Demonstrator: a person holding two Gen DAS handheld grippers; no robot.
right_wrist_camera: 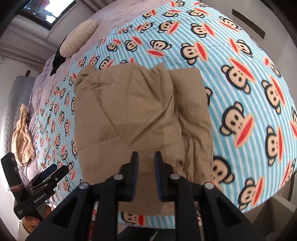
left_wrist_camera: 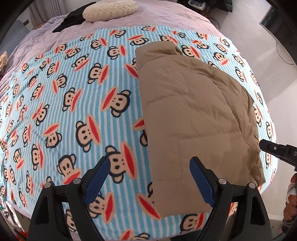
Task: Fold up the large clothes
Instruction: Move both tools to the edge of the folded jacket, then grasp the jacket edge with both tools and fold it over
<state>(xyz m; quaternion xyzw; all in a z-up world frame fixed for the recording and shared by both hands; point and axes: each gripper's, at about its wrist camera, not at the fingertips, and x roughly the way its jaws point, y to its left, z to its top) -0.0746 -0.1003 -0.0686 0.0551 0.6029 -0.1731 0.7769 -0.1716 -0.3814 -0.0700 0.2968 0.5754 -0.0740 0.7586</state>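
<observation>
A tan padded garment (left_wrist_camera: 193,118) lies folded into a long rectangle on the monkey-print blanket (left_wrist_camera: 78,96). My left gripper (left_wrist_camera: 150,166) is open above the blanket at the garment's near left edge, holding nothing. In the right wrist view the garment (right_wrist_camera: 133,115) fills the middle, with a narrower folded layer along its right side. My right gripper (right_wrist_camera: 145,157) hovers over the garment's near edge with its jaws a narrow gap apart, and no cloth shows between them. The right gripper's tip also shows in the left wrist view (left_wrist_camera: 272,148), and the left gripper shows in the right wrist view (right_wrist_camera: 53,172).
A cream pillow (left_wrist_camera: 109,9) and a dark cloth (left_wrist_camera: 68,20) lie at the far end of the lilac bedspread (left_wrist_camera: 157,16). A striped beige cloth (right_wrist_camera: 23,133) lies at the bed's far side. White floor (left_wrist_camera: 269,61) borders the bed.
</observation>
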